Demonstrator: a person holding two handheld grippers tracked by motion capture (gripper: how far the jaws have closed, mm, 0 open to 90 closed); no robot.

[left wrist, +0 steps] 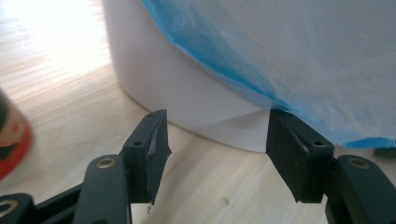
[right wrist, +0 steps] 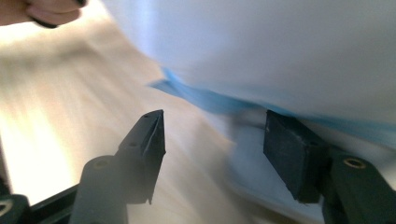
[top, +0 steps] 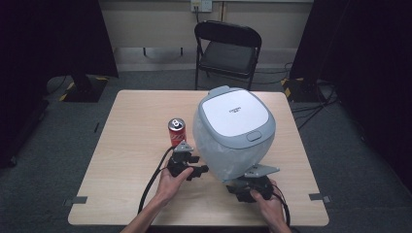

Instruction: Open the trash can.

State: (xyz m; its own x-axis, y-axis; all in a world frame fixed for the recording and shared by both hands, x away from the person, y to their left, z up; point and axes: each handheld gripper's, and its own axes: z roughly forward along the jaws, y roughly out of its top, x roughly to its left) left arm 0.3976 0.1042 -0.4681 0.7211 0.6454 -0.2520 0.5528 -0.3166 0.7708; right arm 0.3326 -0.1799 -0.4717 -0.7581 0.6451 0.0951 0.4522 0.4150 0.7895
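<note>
While both hand-held grippers sit at the near base of the bin (top: 233, 131), the step in hand looks like working the blue-edged plastic bag (left wrist: 299, 60) that drapes over the bin's body. The bin stands right of centre on the counter (top: 126, 145), grey-and-white lid (top: 235, 114) closed on top, so the inside is hidden and I cannot tell what it holds. The bag wraps the outside wall; its blue hem hangs just above the bin's white lower wall (left wrist: 187, 98) in the left gripper view.

Left hand-held gripper (top: 200, 171) is at about 8 o'clock of the bin, jaws pointing toward it. In its own view (left wrist: 215, 151) the jaws stand partly apart, nothing between the pads, right pad just beside the bag's hem, not pinching it.

Right hand-held gripper (top: 245, 187) is at about 6 o'clock of the bin, tucked under its bulge. Its own view (right wrist: 212, 149) is motion-blurred; jaws stand roughly half apart with nothing clamped, and the bag's blue hem (right wrist: 201, 100) lies just beyond the tips.

Soda can (top: 176, 132), red, upright, top apparently closed, stands at 9 o'clock of the bin, just beyond the left gripper, apart from both.

Judgement: neither gripper has a hold, so this is a between-grips moment. Next move calls for nudging each jaw pair over the loose hem and closing on the film only, not the hard wall, then pulling evenly both sides so the bin doesn't tip.
</note>
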